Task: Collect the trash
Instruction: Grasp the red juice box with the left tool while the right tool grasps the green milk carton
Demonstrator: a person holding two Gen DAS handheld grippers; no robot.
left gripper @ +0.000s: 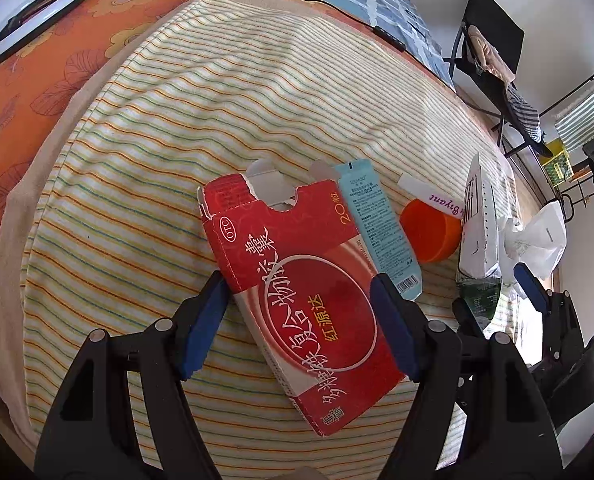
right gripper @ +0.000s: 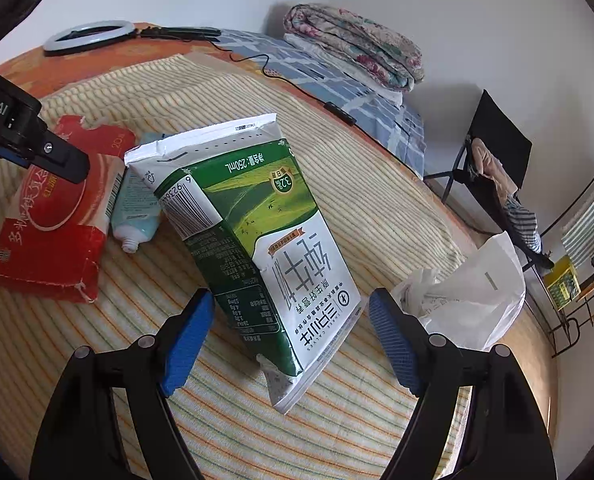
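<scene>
A torn red medicine box (left gripper: 297,264) lies flat on the striped blanket (left gripper: 217,112). My left gripper (left gripper: 298,278) stands open astride it, pads close to its long edges. In the right wrist view, one left finger (right gripper: 61,162) hangs over the same red box (right gripper: 53,240). A green and white milk carton (right gripper: 265,240) leans tilted on the blanket between the fingers of my right gripper (right gripper: 291,294). That gripper is open, with a gap on each side. A light-blue tube (right gripper: 137,208) lies between box and carton. An orange cap (left gripper: 429,232) sits beyond it.
A crumpled white plastic bag (right gripper: 469,300) lies at the bed's right edge, just past my right finger. A ring light (right gripper: 89,34) and its cable lie at the far side, beside a folded quilt (right gripper: 357,48). A black chair (right gripper: 497,168) with clothes stands past the edge.
</scene>
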